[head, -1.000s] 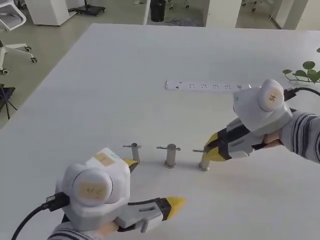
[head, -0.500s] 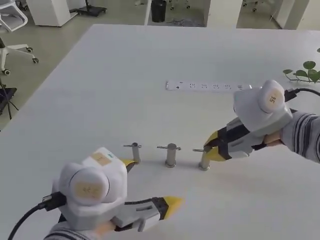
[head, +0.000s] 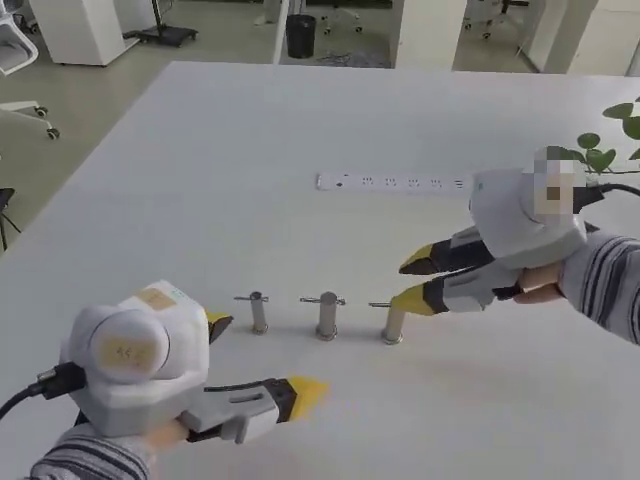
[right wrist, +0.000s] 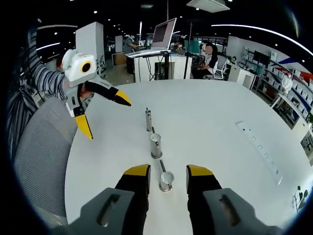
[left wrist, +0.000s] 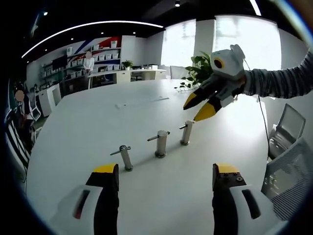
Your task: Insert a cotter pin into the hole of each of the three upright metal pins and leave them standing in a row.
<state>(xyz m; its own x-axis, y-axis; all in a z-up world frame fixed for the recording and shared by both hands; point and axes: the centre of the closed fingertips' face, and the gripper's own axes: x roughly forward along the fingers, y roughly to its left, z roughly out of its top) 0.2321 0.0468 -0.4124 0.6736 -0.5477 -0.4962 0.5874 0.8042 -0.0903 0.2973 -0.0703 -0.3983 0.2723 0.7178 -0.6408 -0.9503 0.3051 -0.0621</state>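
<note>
The left gripper hovers over the smooth white table, yellow-tipped jaws wide apart, empty. Three cylindrical metal pins stand in a row, thin cotter pins crossing their tops. The right gripper, jaws parted, empty, hangs beside the rightmost.

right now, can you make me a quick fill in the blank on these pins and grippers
The table holds ___ upright metal pins in a row.
The right hand-held gripper has its jaws ___.
The left hand-held gripper grips ___.
The power strip behind them is ___ in colour.
Missing words: three, open, nothing, white.
</note>
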